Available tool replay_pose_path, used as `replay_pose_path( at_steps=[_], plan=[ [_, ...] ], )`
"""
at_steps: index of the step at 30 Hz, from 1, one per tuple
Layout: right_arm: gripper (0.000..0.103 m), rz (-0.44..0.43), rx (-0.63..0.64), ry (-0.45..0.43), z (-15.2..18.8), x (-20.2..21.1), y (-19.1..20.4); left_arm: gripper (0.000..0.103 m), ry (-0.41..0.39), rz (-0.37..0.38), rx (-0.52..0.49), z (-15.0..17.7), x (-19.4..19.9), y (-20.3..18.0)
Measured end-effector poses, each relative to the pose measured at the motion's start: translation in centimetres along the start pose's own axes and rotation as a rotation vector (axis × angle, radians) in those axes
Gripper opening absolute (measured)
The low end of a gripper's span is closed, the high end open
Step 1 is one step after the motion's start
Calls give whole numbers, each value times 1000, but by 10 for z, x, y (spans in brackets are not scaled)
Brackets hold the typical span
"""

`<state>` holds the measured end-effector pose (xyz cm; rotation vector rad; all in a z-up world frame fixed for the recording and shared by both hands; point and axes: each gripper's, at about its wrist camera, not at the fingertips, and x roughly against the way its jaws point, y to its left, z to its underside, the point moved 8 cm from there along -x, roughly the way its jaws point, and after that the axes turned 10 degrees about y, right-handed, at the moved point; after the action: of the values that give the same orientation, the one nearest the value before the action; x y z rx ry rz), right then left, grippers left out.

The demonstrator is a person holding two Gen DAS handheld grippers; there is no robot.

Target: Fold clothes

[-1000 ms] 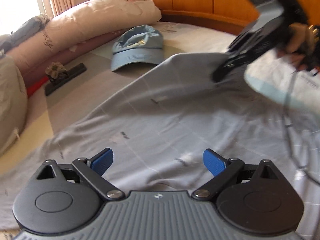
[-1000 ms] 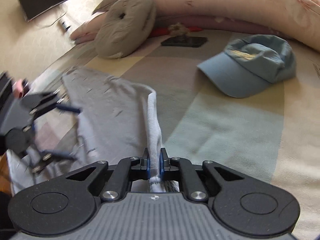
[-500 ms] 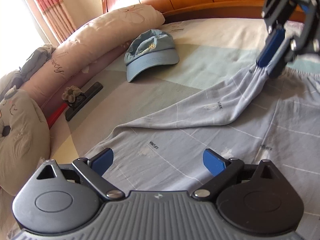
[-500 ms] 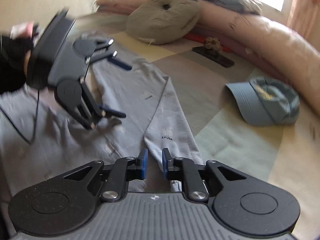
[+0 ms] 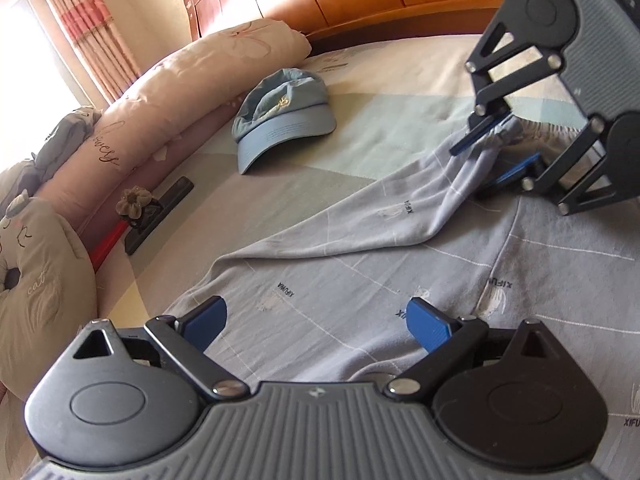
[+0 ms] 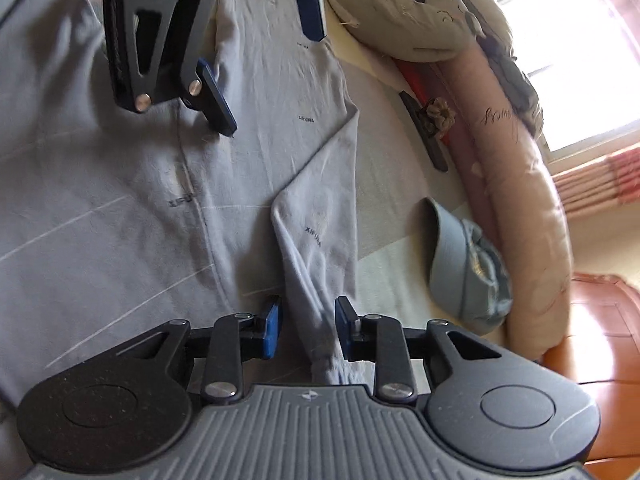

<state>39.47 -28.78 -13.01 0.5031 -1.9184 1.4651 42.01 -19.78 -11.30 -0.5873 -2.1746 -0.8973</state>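
While the pale grey long-sleeved top [image 5: 360,292] lies spread flat on the bed [image 5: 380,92], its sleeve [image 5: 400,216] is folded back, long axis slanting from lower left of the left wrist frame up to the upper right. Right gripper [image 6: 308,328] sits half-open, jaws straddling the cuff without pinching it. Left gripper [image 5: 316,320] is spread wide above the body fabric, gripping nothing. Blue denim cap [image 5: 284,112] rests beyond, beside the rolled pink quilt [image 5: 172,92].

The sleeve's cuff [image 6: 326,368] runs under the right tongs' [image 6: 308,326] body, its end seemingly hidden.
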Motion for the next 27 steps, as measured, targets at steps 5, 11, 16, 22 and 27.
replay_pose_path(
  at_steps=[5, 11, 16, 22, 27],
  plan=[
    [32, 55, 41, 28, -15, -17, -2, 96, -1, 4, -2, 1, -2, -2],
    [7, 13, 8, 33, -15, -9, -6, 96, -21, -8, -37, -3, 2, -2],
    [3, -1, -36, 16, -10, 7, -12, 97, -52, -85, -155, -14, -1, -5],
    [3, 9, -93, -5, -7, 21, -24, 97, -108, -217, -342, -35, -10, -8],
    [3, 2, -123, -14, -4, 31, -29, 95, -86, -328, -487, -41, -39, -1]
  ],
)
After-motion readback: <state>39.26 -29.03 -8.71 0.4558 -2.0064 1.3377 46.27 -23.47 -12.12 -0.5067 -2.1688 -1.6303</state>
